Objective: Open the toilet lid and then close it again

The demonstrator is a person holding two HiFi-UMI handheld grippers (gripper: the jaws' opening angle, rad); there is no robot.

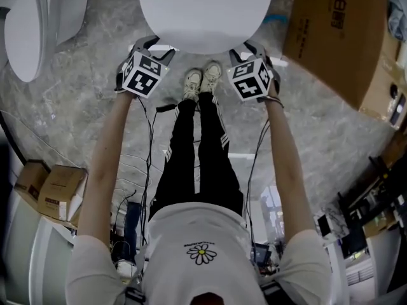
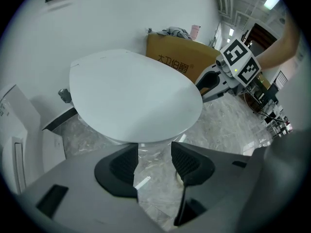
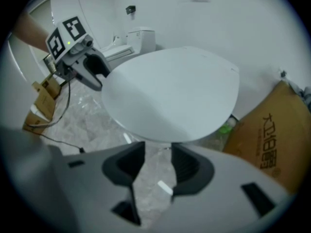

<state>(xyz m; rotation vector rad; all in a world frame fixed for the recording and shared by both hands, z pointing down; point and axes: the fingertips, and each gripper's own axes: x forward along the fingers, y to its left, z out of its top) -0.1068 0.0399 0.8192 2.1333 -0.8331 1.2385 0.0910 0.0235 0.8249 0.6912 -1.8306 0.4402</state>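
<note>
The white toilet lid (image 1: 206,11) lies flat and closed at the top of the head view. My left gripper (image 1: 148,43) hangs at the lid's front-left rim and my right gripper (image 1: 254,47) at its front-right rim, both pointing steeply down. In the left gripper view the lid (image 2: 131,96) sits just beyond the left gripper (image 2: 153,149), whose jaws stand apart over bare floor. The right gripper view shows the same: the lid (image 3: 175,96) lies ahead of the right gripper (image 3: 158,152), and nothing is between its jaws. Neither gripper touches the lid.
A large cardboard box (image 1: 337,37) stands right of the toilet. A second white toilet (image 1: 38,24) is at the far left. Black cables (image 1: 149,145) trail over the marble floor. The person's shoes (image 1: 202,81) stand just before the bowl. Small boxes (image 1: 54,189) sit at lower left.
</note>
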